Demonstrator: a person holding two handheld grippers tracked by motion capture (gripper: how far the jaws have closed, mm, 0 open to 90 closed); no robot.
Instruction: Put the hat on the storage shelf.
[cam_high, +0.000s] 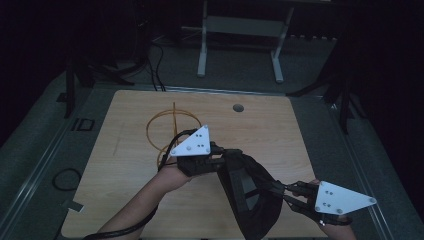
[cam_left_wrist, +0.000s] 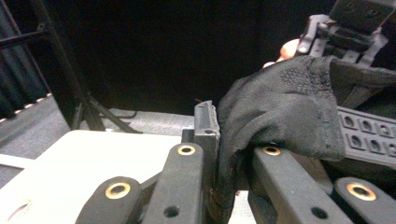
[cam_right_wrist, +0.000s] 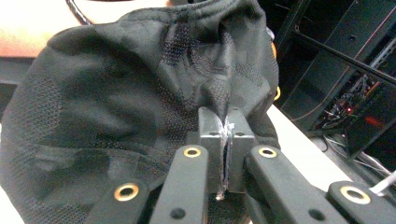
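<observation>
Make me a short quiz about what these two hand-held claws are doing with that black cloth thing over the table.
1. True or false: the black fabric piece lies flat on the wooden table, untouched.
2. Which grips the fabric? A) the left gripper alone B) the right gripper alone C) both
3. What yellowish thing lies on the table beyond the left gripper?

Key
1. False: it hangs between the grippers.
2. C. The right gripper view shows the jaws shut on a pinch of mesh; the left gripper view shows fabric caught between its jaws.
3. A thin looped cord or band.
</observation>
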